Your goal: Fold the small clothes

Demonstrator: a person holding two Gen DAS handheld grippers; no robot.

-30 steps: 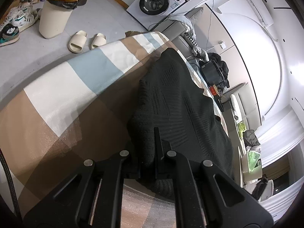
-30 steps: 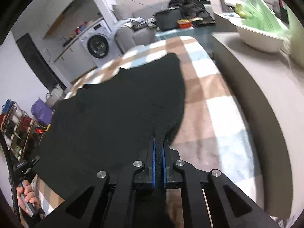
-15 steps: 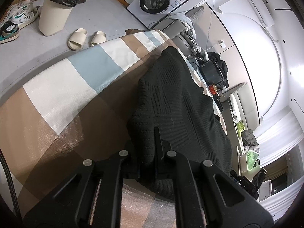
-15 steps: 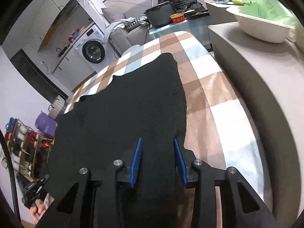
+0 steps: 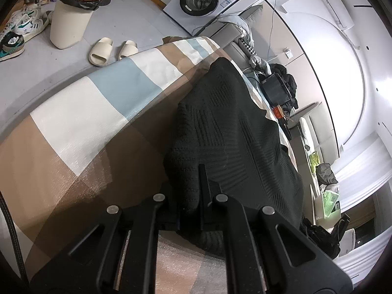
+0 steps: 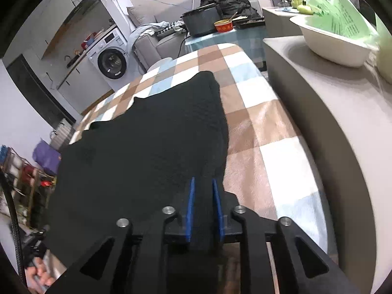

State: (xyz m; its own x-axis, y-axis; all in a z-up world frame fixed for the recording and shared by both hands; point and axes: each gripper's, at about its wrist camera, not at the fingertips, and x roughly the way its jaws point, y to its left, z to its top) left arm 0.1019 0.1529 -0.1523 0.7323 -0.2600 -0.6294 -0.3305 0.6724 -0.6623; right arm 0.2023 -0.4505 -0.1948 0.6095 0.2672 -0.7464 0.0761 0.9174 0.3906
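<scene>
A black knitted garment (image 5: 232,132) lies spread on a checked cloth (image 5: 80,112) over the table. In the left wrist view my left gripper (image 5: 194,186) is shut on a bunched near corner of the garment, the knit bulging over the fingers. In the right wrist view the same garment (image 6: 152,142) covers the middle and left of the checked cloth (image 6: 267,147). My right gripper (image 6: 203,183) sits over its near right edge with the blue pads (image 6: 190,196) a narrow gap apart, black cloth showing between them but not pinched.
The table's right edge borders a grey counter (image 6: 330,112) with a white basin (image 6: 335,46). A washing machine (image 6: 110,56), sofa and cluttered side table stand beyond the far end. On the floor left are slippers (image 5: 110,51), a bin (image 5: 71,22) and shoes.
My right gripper was shut on the garment's edge, then opened wide, and now its pads stand closer together. My left gripper kept its hold and barely moved.
</scene>
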